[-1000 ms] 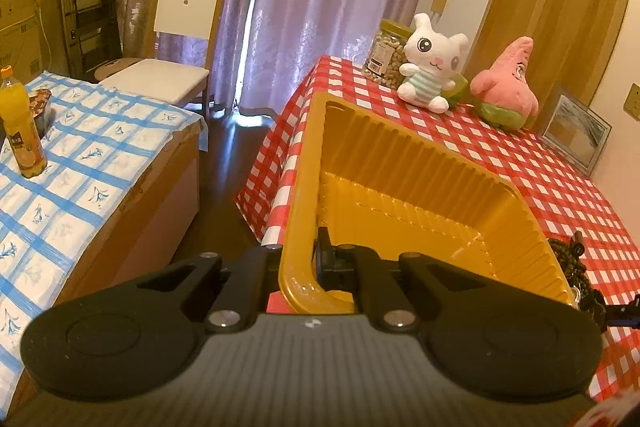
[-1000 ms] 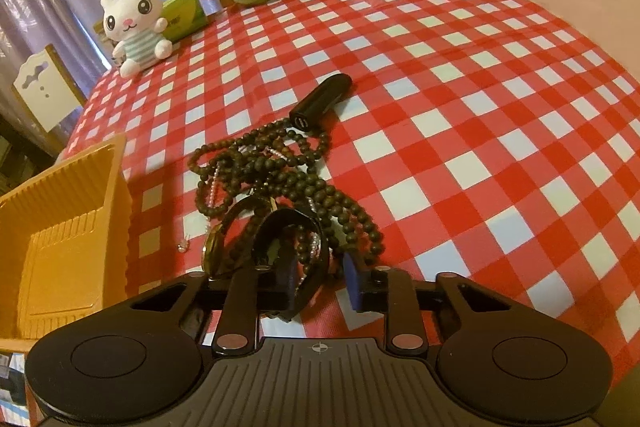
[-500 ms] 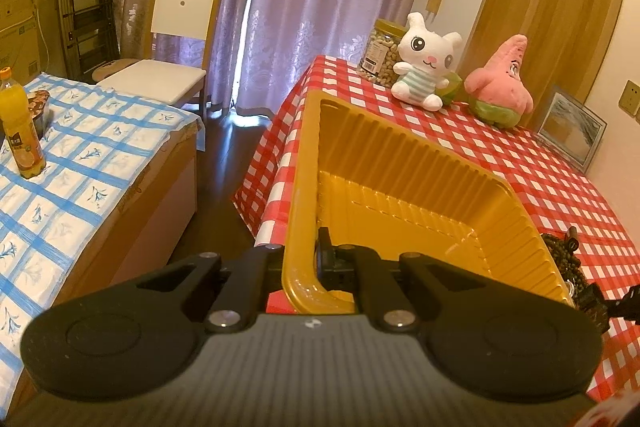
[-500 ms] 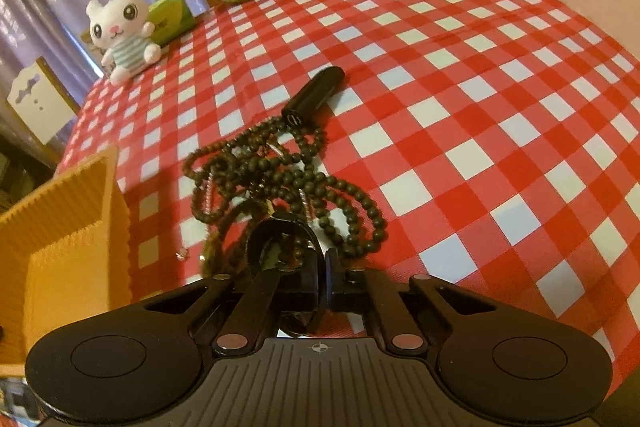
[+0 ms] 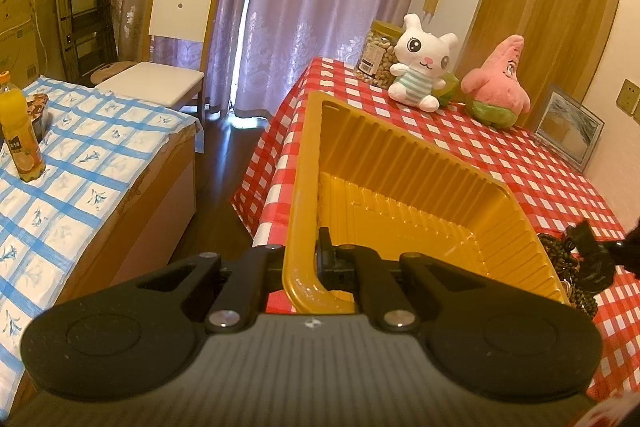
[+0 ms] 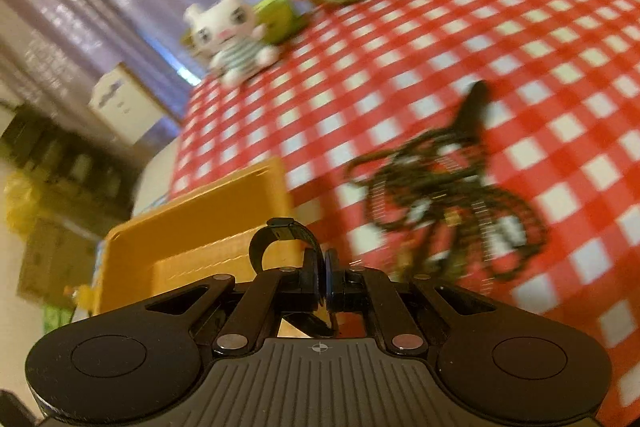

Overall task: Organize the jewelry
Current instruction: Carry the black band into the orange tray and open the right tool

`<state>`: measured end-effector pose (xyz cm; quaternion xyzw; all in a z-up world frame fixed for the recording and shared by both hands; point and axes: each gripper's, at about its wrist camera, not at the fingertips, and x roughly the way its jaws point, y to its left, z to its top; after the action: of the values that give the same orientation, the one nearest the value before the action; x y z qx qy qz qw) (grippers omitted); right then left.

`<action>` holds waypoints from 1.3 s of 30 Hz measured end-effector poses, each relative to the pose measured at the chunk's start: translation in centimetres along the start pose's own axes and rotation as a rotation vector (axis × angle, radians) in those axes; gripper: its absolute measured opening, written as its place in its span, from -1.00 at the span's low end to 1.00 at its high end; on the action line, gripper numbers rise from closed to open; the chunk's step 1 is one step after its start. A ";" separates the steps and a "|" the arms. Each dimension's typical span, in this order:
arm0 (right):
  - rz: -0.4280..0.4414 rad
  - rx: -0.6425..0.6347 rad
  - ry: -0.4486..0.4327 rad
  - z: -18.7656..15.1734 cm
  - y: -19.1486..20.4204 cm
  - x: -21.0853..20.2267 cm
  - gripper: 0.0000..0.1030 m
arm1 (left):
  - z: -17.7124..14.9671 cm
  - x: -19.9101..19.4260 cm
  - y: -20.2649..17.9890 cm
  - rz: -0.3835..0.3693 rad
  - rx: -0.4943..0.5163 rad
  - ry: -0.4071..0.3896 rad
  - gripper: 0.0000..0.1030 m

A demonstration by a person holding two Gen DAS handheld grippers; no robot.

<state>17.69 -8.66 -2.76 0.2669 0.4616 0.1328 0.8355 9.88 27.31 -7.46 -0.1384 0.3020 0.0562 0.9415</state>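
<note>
The left gripper (image 5: 310,263) is clamped on the near wall of the ribbed yellow plastic tray (image 5: 400,183), which is seated at the corner of the red-and-white checked tablecloth (image 5: 540,179). A black ring-shaped bangle (image 6: 280,233) is pinched upright between the closed jaws of the right gripper (image 6: 322,281), above the tray's edge. The tangled dark wooden bead necklaces (image 6: 444,195) are left on the cloth, well apart to the right.

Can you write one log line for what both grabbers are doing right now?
left gripper: shut on tray rim | right gripper: shut on bangle | beads: on table
</note>
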 end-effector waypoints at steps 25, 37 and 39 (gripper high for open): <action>0.008 -0.116 0.004 -3.2 1.5 0.3 -0.04 | 0.0 -0.4 -0.1 0.011 -0.002 -0.002 -0.91; -0.072 0.006 -0.009 -2.3 -7.0 -3.8 0.33 | -0.4 -1.2 -1.2 0.063 -0.020 -0.015 -0.91; -0.105 -0.048 0.028 -2.0 -6.9 -3.4 0.33 | -0.4 -1.3 -1.3 0.078 -0.032 -0.018 -0.91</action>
<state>14.03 -15.33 -5.16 0.2203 0.4835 0.1036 0.8408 8.82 25.89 -6.70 -0.1407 0.2976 0.0990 0.9390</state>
